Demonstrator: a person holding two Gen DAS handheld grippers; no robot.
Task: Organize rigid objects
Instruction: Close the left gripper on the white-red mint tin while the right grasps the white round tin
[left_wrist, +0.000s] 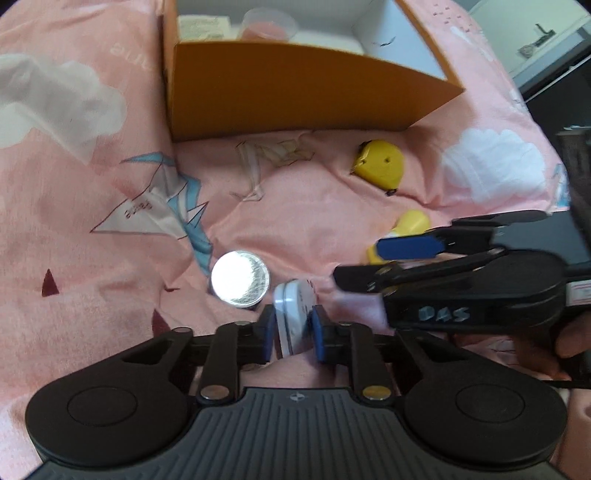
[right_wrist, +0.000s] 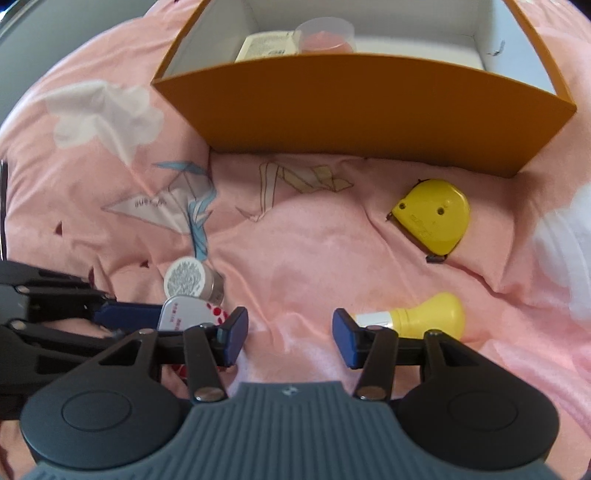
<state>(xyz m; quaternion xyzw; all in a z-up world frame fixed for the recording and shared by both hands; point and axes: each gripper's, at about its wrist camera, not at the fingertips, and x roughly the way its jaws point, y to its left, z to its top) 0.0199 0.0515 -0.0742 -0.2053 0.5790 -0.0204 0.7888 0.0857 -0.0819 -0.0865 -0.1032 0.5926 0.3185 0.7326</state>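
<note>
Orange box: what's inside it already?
Inside the orange box: a clear plastic cup and a cream printed packet. The box's near wall hides the rest of the floor.

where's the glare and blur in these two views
Left wrist view: the round tin's lid is blown out white by glare, and the right gripper is motion-smeared. Right wrist view: sharper centrally; the orange box bows from fisheye distortion, edges soft.

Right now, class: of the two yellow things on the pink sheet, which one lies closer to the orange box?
The flat yellow tape measure, just below the box's front wall. The bulb-shaped yellow bottle lies farther off.
</note>
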